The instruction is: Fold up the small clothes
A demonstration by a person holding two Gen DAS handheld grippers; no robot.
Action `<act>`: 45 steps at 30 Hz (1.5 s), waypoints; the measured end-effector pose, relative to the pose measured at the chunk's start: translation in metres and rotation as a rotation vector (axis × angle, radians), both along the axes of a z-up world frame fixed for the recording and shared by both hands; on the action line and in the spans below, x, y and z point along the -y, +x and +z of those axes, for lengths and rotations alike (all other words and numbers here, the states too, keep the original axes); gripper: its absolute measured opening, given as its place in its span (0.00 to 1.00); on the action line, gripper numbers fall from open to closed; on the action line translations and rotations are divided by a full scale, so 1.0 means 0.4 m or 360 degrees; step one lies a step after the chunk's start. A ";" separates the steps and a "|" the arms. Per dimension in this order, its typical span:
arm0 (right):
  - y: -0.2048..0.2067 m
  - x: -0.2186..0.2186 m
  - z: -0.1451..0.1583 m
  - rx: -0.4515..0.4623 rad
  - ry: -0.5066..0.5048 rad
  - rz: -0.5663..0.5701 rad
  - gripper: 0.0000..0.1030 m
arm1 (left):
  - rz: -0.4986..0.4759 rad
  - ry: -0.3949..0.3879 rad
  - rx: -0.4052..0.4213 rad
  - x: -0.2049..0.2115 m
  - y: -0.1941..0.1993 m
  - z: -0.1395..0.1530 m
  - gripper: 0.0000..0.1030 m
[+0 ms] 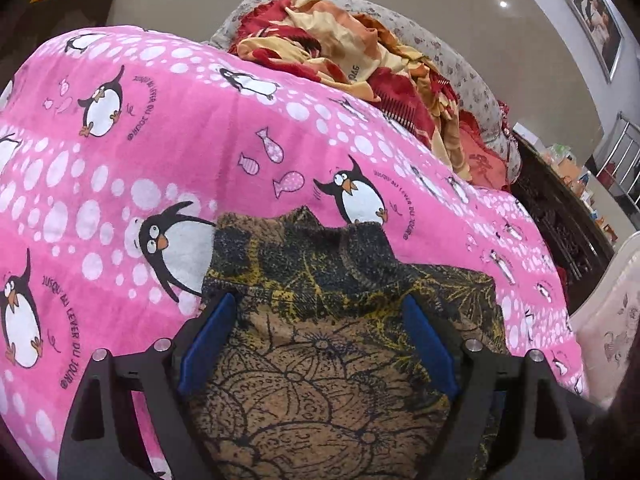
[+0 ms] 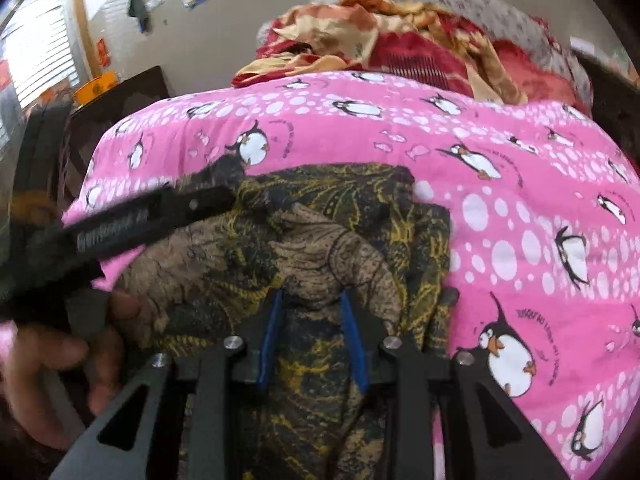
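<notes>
- The patterned garment [image 2: 320, 248] lies on the pink penguin blanket [image 2: 520, 208], extending toward 12 o'clock from both grippers.
- The right gripper [image 2: 312, 304] is clamped on a raised brown fold.
- The left gripper [image 1: 320, 320] is spread wide over the cloth, gripping nothing.
- The fabric is brown with black-and-yellow print, and rumpled.

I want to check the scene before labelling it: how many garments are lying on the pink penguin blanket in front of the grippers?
1: the brown and yellow patterned garment lies on the pink blanket, under both grippers. The red and orange fabrics heaped behind might hide more clothes.
</notes>
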State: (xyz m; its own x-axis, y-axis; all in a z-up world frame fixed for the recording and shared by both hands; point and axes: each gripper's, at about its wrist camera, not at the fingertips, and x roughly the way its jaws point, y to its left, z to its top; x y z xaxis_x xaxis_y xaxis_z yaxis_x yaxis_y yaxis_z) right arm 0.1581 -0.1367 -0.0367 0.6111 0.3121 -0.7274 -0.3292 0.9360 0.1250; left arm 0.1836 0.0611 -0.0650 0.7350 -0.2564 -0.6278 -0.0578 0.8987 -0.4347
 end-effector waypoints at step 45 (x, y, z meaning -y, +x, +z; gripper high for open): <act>-0.358 0.073 -0.065 0.0024 -0.0031 0.0119 0.42 | -0.0207 0.0440 -0.0161 0.071 -0.392 -0.036 0.85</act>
State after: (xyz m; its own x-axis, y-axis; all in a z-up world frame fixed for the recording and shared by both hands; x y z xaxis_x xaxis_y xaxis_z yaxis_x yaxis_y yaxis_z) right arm 0.0151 -0.1660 -0.0626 0.5977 0.3431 -0.7246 -0.4000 0.9109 0.1013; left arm 0.0268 0.0325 -0.0793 0.6375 -0.1536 -0.7550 0.0346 0.9846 -0.1712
